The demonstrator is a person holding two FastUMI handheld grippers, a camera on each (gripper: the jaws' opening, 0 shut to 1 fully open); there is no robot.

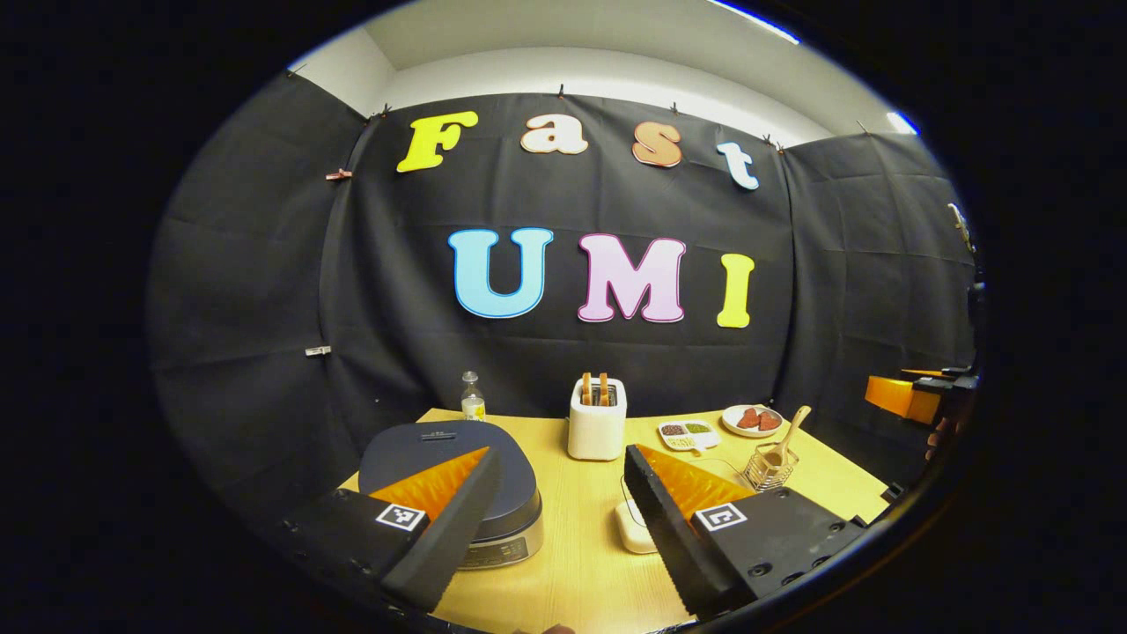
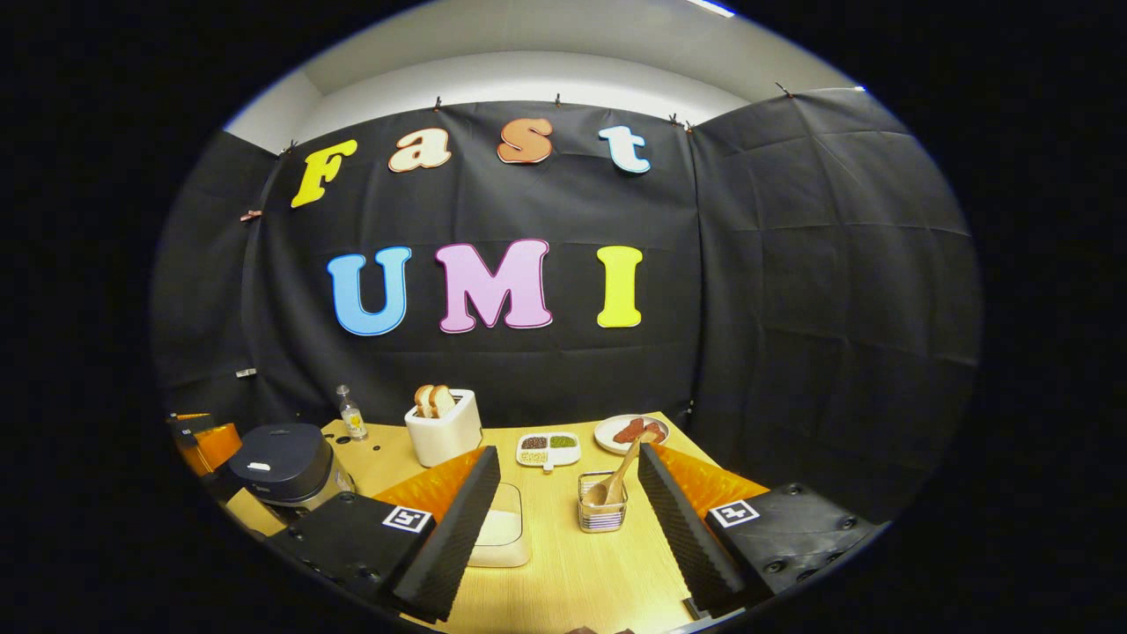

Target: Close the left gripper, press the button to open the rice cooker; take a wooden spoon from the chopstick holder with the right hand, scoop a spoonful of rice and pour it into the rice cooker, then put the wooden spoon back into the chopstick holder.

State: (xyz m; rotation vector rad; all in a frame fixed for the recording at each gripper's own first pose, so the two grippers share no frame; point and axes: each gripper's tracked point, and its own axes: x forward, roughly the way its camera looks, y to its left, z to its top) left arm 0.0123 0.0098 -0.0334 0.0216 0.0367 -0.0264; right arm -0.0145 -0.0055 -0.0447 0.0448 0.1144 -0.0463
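The pale wood-grain bench (image 2: 599, 563) has a smooth, matt surface. On it, the dark matt-lidded rice cooker (image 1: 453, 480) has a shiny metal band around its base. The wire-mesh metal chopstick holder (image 2: 603, 512) glints, and the light wooden spoon (image 2: 616, 480) in it looks smooth. The white plastic toaster (image 1: 597, 427) has a soft sheen.

I see bare pale wooden worktop (image 2: 563, 563) between my right tongs (image 2: 563, 537) and the wire chopstick holder (image 2: 602, 513), a free lane. A shallow white rice dish (image 2: 502, 533) lies just beside the left finger. Ahead of my left tongs (image 1: 559, 528), the dark-lidded rice cooker (image 1: 458, 480) stands left and the white toaster (image 1: 597, 421) stands centre.
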